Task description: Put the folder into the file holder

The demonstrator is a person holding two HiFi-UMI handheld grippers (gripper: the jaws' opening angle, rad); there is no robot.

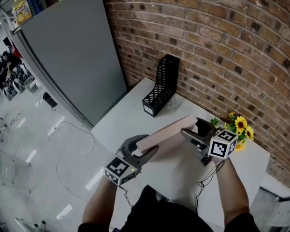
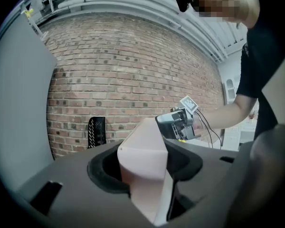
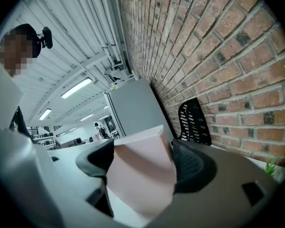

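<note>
The pink folder [image 1: 166, 132] lies over the white table [image 1: 125, 117], gripped at its 2 ends. The left gripper [image 1: 144, 151] is clamped on one end and the right gripper [image 1: 195, 129] on the other. The black mesh file holder [image 1: 162, 86] stands upright by the brick wall [image 1: 222, 42], apart from the folder.

The folder [image 1: 168, 131] is pale pink, thick and closed; it hangs roughly level above the white tabletop [image 1: 130, 116], running near left to far right, its ends clamped in the left tool [image 1: 144, 152] and right tool [image 1: 193, 128]; the file holder [image 1: 161, 87] is black mesh, upright, on the far tabletop, well apart.
</note>
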